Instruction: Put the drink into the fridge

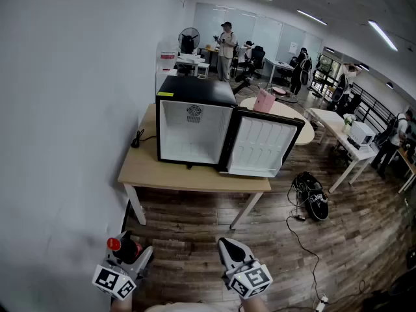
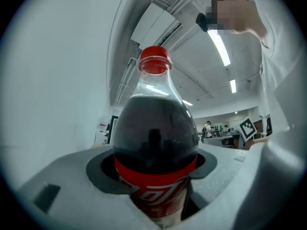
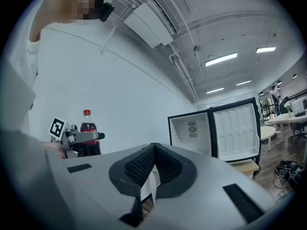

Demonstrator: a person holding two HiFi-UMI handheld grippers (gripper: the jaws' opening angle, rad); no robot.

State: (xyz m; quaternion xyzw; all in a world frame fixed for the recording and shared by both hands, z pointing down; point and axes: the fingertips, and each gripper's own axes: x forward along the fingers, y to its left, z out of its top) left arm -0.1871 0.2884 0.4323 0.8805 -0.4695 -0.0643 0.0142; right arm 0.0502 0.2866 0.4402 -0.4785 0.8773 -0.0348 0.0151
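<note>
A cola bottle [image 2: 156,128] with a red cap [image 2: 155,61] and a red label stands upright between the jaws of my left gripper [image 1: 129,249], which is shut on its lower body. In the head view the bottle [image 1: 117,245] is low at the left, over the wooden floor and well short of the table. The black mini fridge [image 1: 195,125] stands on the wooden table [image 1: 188,177], its door [image 1: 263,145] swung open to the right and its white inside showing nothing. My right gripper [image 1: 225,244] is beside the left one, its ribbed pads [image 3: 139,166] closed together on nothing.
A white wall runs along the left of the table. A black cord [image 1: 138,138] lies on the table by the fridge. Cables and a dark bag [image 1: 311,197] lie on the floor to the right. White desks [image 1: 344,142], a round table [image 1: 286,112] and people [image 1: 227,41] are farther back.
</note>
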